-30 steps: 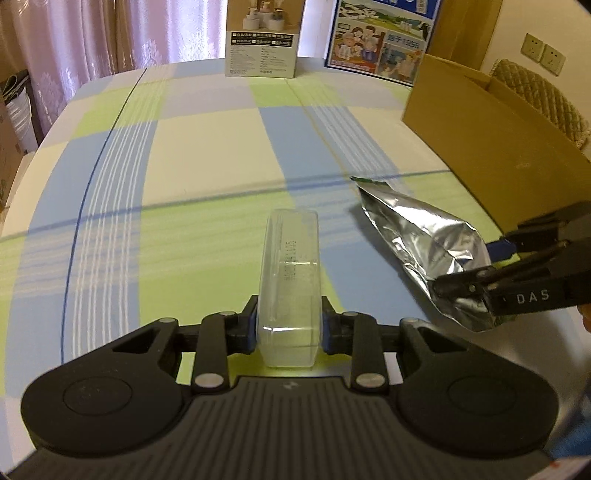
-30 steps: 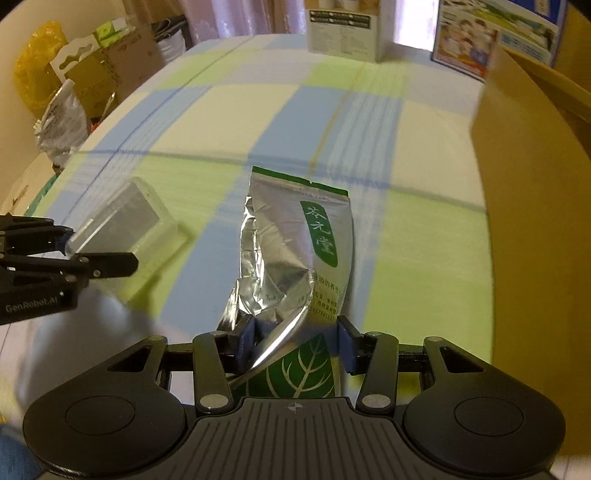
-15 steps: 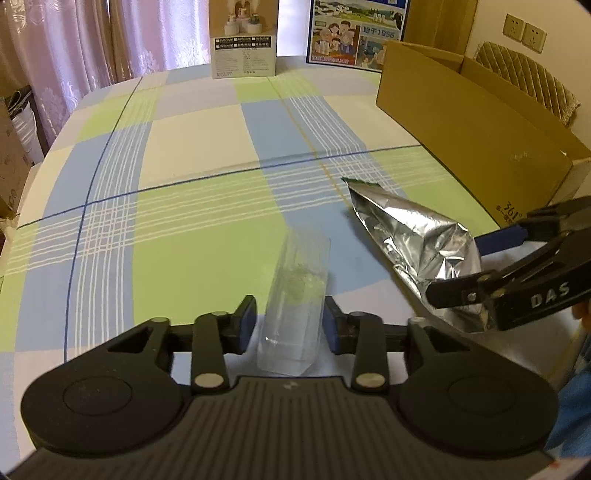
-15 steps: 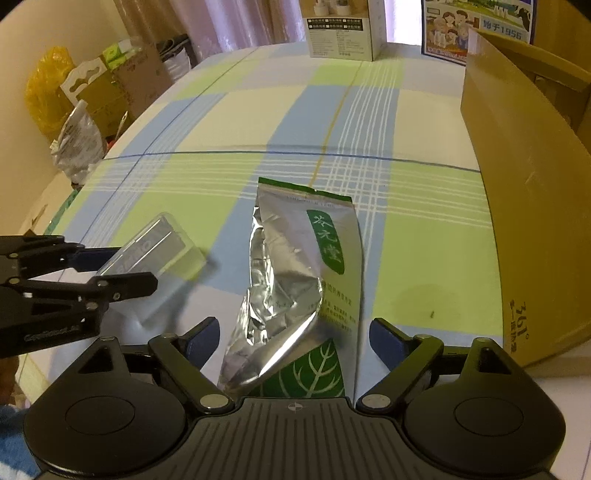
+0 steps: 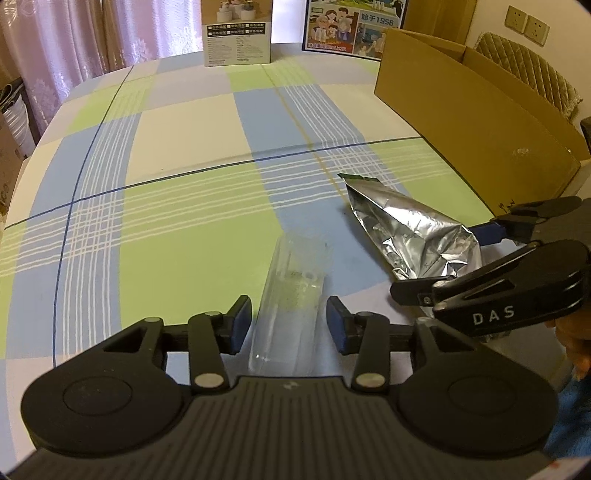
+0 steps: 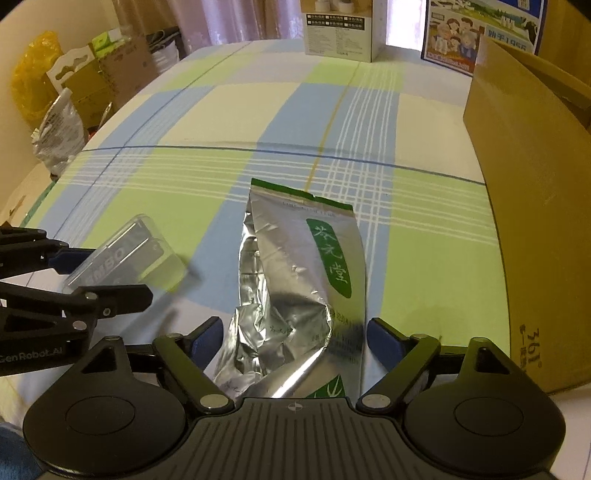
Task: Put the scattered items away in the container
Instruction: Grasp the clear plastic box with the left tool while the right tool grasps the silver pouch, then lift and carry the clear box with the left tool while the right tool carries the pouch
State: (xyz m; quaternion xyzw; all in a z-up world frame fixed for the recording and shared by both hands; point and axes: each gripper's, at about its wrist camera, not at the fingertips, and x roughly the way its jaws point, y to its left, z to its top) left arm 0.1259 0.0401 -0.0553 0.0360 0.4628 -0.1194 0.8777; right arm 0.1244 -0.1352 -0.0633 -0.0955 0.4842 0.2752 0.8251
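A clear plastic box [image 5: 291, 299] lies on the checked tablecloth between the fingers of my left gripper [image 5: 290, 323], which is open with a gap on each side of the box. The box also shows in the right wrist view [image 6: 125, 254]. A silver foil tea bag with a green label [image 6: 295, 295] lies between the wide-open fingers of my right gripper [image 6: 293, 339]. The bag also shows in the left wrist view [image 5: 410, 232]. A brown cardboard box [image 5: 480, 107] stands open at the right, and it also shows in the right wrist view [image 6: 535, 184].
A white product box [image 5: 238, 33] and a picture carton [image 5: 354, 29] stand at the table's far edge. Bags and cartons [image 6: 70, 92] lie on the floor left of the table. A chair back [image 5: 532, 81] is behind the cardboard box.
Both grippers have opened and let go of their items. The clear box and the foil bag now rest on the cloth. Both grippers have pulled back a little.
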